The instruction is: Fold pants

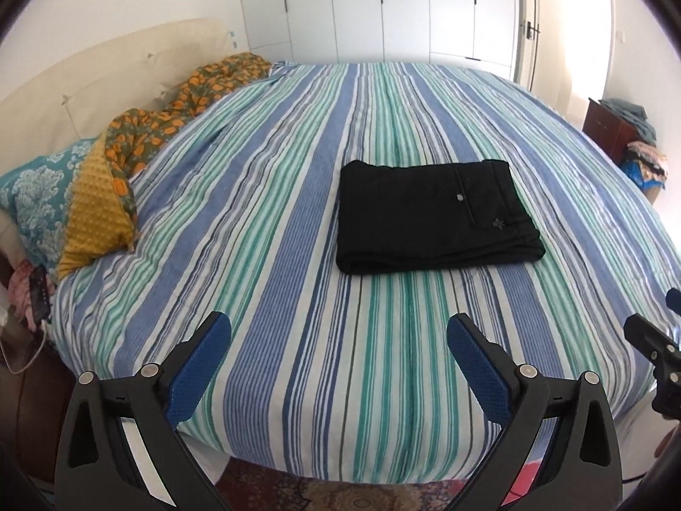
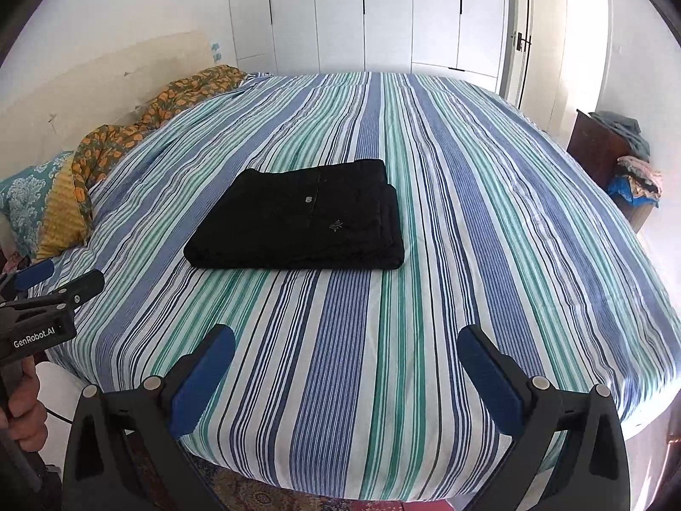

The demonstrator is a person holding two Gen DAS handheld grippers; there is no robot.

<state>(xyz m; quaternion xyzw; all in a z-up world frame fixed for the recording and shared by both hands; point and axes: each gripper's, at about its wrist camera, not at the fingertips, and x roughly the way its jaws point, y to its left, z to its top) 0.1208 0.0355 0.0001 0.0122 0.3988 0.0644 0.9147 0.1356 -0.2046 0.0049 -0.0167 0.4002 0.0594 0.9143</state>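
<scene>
One pair of black pants lies folded into a neat rectangle mid-bed, apart from both my tongs. My left tongs and right tongs gape wide, empty. Folding looks finished; nothing more seems needed. Bare striped bedspread surrounds it.
</scene>
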